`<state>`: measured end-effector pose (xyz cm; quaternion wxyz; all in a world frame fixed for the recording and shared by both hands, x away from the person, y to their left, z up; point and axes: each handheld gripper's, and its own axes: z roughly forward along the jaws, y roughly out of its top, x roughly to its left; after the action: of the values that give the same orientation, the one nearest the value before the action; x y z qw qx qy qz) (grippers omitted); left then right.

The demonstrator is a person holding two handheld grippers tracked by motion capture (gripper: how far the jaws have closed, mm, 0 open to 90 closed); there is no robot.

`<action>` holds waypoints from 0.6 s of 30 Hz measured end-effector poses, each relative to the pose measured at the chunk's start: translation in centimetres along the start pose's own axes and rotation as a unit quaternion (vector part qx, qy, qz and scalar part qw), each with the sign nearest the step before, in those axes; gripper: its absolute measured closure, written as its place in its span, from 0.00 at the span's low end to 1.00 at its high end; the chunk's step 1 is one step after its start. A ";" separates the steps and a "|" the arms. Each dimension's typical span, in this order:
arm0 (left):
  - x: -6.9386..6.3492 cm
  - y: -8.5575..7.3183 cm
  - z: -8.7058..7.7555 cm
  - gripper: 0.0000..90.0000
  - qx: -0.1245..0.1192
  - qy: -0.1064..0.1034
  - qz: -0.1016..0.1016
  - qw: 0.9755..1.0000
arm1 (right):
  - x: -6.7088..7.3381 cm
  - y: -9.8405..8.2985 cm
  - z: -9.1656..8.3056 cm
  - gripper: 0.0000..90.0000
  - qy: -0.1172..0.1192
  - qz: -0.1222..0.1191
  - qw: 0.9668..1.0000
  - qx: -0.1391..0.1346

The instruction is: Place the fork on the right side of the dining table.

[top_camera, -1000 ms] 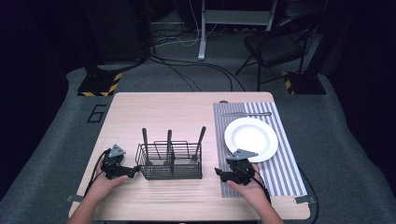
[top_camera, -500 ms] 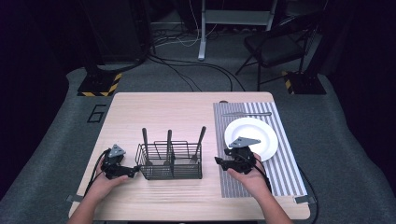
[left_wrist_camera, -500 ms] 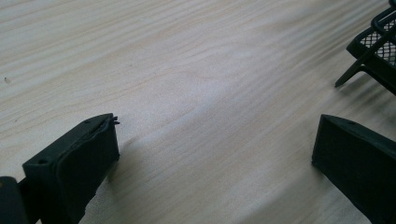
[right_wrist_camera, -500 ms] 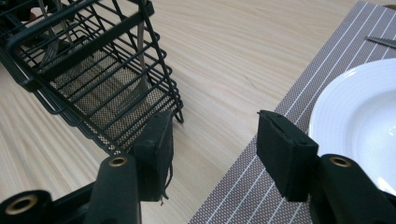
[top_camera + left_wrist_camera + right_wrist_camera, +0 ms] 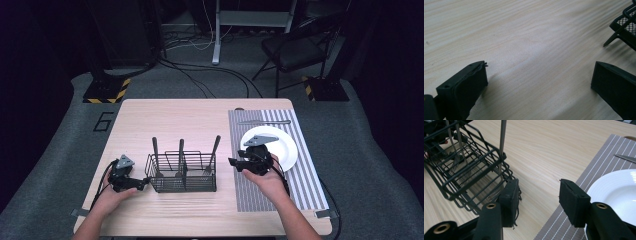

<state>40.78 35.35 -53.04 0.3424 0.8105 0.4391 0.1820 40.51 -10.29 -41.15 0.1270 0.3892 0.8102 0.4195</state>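
Observation:
A black wire basket point(image 5: 182, 172) stands mid-table with three upright utensils, handles up point(image 5: 216, 145). My left gripper point(image 5: 139, 184) rests on the wood just left of the basket, open, with only bare table between its jaws point(image 5: 539, 72); the basket's corner point(image 5: 624, 27) shows at the upper right of the left gripper view. My right gripper point(image 5: 236, 162) is held right of the basket, over the left edge of the striped placemat point(image 5: 260, 195), open and empty point(image 5: 539, 188). It points at the basket point(image 5: 469, 175) and the nearest utensil handle point(image 5: 502, 142). A white plate point(image 5: 282, 145) lies just to its right.
A knife point(image 5: 264, 122) lies across the far end of the placemat, beyond the plate point(image 5: 616, 187). Bare wood stretches behind the basket. Cables trail from both grippers off the table's front edge. A chair and floor cables stand beyond the table.
My right gripper has moved away from the table's front edge, up beside the plate's left rim, still open. The left gripper has stayed put.

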 end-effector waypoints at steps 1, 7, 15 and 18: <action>0.0 0.0 0.0 0.00 0.000 0.000 0.000 1.000 | 0.0 0.2 0.0 0.56 -0.001 -0.001 1.000 0.000; 0.0 0.0 0.0 0.00 0.000 0.000 -0.001 1.000 | 0.0 1.5 -0.4 0.58 0.001 -0.003 1.000 -0.005; 0.0 0.0 0.0 0.00 0.000 0.001 0.001 1.000 | 0.2 3.6 -1.0 0.59 0.008 -0.009 1.000 -0.011; 0.0 0.0 0.0 0.00 0.000 0.000 0.000 1.000 | 0.2 3.9 -0.9 0.60 0.012 -0.003 1.000 -0.011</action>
<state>40.78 35.35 -53.04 0.3423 0.8105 0.4391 0.1821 41.90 -9.36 -37.55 0.1226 0.3799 0.8085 0.4324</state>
